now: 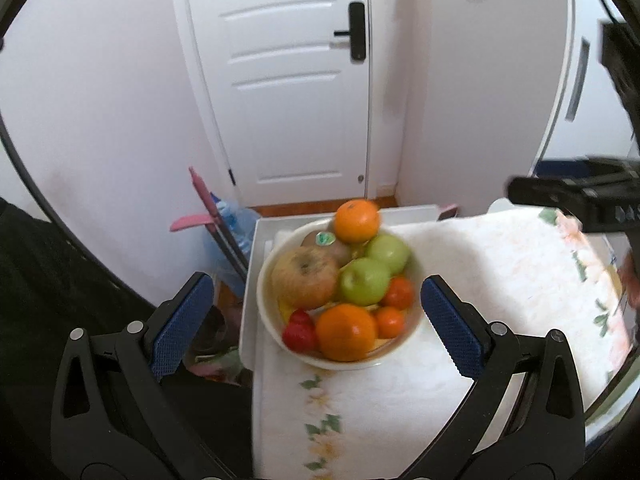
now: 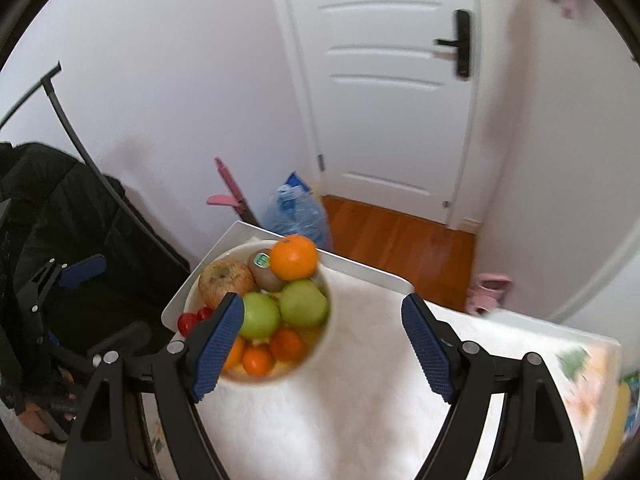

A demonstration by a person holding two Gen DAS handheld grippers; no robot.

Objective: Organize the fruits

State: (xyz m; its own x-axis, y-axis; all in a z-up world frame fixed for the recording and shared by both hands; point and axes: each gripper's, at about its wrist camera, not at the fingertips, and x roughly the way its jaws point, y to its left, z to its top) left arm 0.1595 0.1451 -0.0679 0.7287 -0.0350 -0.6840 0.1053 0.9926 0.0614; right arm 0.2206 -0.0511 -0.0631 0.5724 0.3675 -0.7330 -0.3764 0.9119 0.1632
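A cream bowl (image 1: 272,320) full of fruit stands on a small table covered by a white floral cloth (image 1: 500,280). It holds a russet apple (image 1: 306,278), two green apples (image 1: 364,280), a kiwi with a sticker (image 1: 324,242), several oranges (image 1: 346,332) and something red (image 1: 300,330). One orange (image 1: 357,221) sits on top at the far rim. My left gripper (image 1: 316,320) is open and empty, hovering over the bowl. My right gripper (image 2: 322,344) is open and empty, just right of the bowl (image 2: 312,360); its left finger (image 2: 218,346) overlaps the fruit. The left gripper also shows in the right wrist view (image 2: 60,280), off the table's left.
A white door (image 1: 288,80) and wood floor (image 2: 400,240) lie beyond the table. A water bottle (image 2: 300,212) and pink-handled tools (image 1: 204,200) stand left of the table's far corner. A black bag (image 2: 52,208) is at left. Pink slippers (image 2: 488,286) lie on the floor.
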